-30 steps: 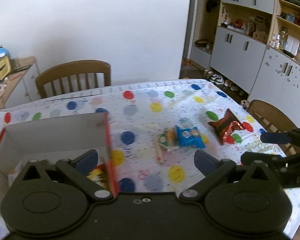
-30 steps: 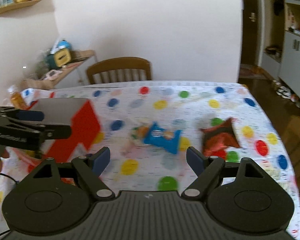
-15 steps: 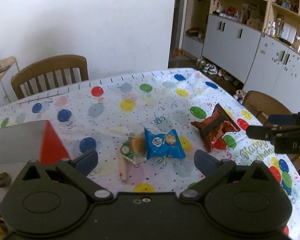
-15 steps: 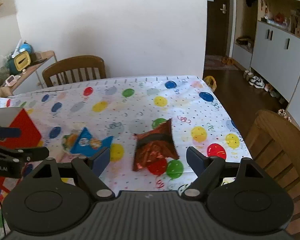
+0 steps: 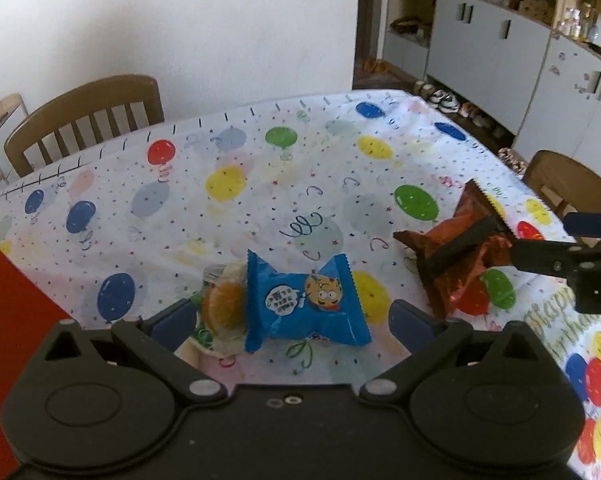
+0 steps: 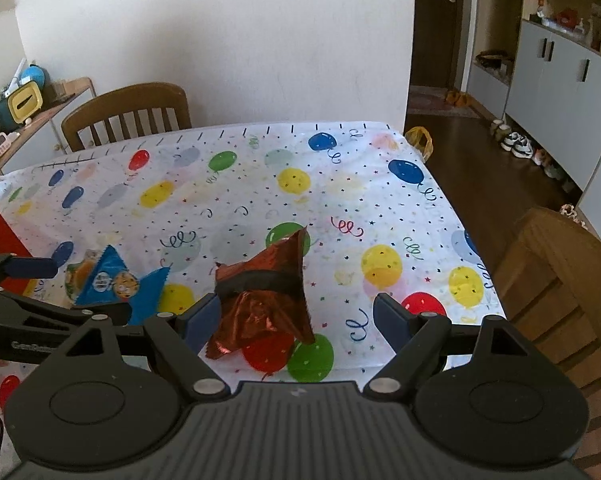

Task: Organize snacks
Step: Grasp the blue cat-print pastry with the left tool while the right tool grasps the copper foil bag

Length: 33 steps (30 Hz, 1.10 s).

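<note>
Left wrist view: left gripper (image 5: 290, 316) spread wide, grasping nothing, above blue cookie packet (image 5: 306, 306) lying on balloon tablecloth (image 5: 228, 200); clear-wrapped pastry (image 5: 222, 308) touched the packet's left side; red box (image 5: 8, 320) at left edge.

Right wrist view: right gripper (image 6: 296, 318) spread wide, empty, framing brown foil packet (image 6: 264, 296); wooden chair (image 6: 560, 280) alongside.

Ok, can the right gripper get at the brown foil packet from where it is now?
Probably yes. The right gripper is open, the brown foil packet lies on the table between its fingers, nothing covers it, and the left gripper is over the blue packet.
</note>
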{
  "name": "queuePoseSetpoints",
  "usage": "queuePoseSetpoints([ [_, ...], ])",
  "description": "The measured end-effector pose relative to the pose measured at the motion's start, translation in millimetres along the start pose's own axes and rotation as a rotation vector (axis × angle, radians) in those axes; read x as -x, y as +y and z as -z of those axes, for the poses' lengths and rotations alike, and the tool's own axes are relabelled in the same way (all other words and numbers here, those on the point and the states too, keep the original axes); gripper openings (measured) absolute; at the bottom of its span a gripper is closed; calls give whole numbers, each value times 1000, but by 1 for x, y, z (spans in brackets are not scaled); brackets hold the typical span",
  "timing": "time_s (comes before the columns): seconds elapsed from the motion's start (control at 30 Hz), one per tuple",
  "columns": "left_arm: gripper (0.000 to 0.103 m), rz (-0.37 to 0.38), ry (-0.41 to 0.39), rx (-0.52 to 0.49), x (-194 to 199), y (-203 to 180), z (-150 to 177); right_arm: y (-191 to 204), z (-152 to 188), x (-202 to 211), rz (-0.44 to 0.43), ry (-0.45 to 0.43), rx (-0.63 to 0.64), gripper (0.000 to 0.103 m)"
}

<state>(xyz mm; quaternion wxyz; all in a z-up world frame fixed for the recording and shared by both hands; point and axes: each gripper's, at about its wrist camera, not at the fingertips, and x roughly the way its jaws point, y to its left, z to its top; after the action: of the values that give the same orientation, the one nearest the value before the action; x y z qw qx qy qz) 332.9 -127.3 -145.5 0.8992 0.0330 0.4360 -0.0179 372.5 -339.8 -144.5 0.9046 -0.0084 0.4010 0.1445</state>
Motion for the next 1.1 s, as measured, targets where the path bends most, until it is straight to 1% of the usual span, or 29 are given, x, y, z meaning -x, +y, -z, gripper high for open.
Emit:
queuePoseSetpoints([
  [0.07, 102, -23, 10, 1, -8, -2, -2, -1, -2, -8, -1, 9, -2, 83],
  [0.23, 102, -46, 39, 29, -24, -3, -4, -2, -6, -29, -29, 37, -26, 83],
  [0.37, 102, -84, 30, 10, -30, -6, -5, 3, -6, -44, -62, 58, -22, 83],
  [0.53, 96, -108, 18, -4, -32, -6, -6, 7, -6, -50, -72, 58, -41, 83],
  [0.57, 93, -119, 14, -8, -32, -6, -5, 8, -5, -50, -69, 55, -36, 83],
  [0.63, 92, -120, 7, -16, -30, -6, -5, 10, -5, -49, -64, 49, -31, 83],
  [0.67, 89, -120, 3, -25, -29, -7, -5, 10, -5, -47, -62, 43, -30, 83],
  [0.73, 83, -118, -14, -63, -26, -11, -3, 11, -5, -45, -57, 33, -29, 76],
  [0.77, 68, -101, -19, -86, -24, -14, -2, 12, -5, -44, -60, 32, -25, 69],
  [0.8, 59, -88, -17, -104, -23, -17, -1, 12, -5, -43, -66, 29, -23, 63],
  [0.83, 56, -78, -13, -117, -23, -19, 0, 13, -6, -41, -66, 25, -18, 60],
  [0.87, 53, -72, -12, -122, -22, -20, 0, 15, -6, -40, -62, 21, -10, 57],
  [0.93, 52, -67, -9, -114, -22, -20, -1, 19, -5, -37, -49, 12, 11, 53],
  [0.97, 50, -60, -7, -105, -22, -18, -1, 21, -4, -35, -43, 7, 17, 49],
  [1.1, 47, -37, 1, -83, -22, -14, -2, 21, -2, -28, -43, -2, 11, 41],
])
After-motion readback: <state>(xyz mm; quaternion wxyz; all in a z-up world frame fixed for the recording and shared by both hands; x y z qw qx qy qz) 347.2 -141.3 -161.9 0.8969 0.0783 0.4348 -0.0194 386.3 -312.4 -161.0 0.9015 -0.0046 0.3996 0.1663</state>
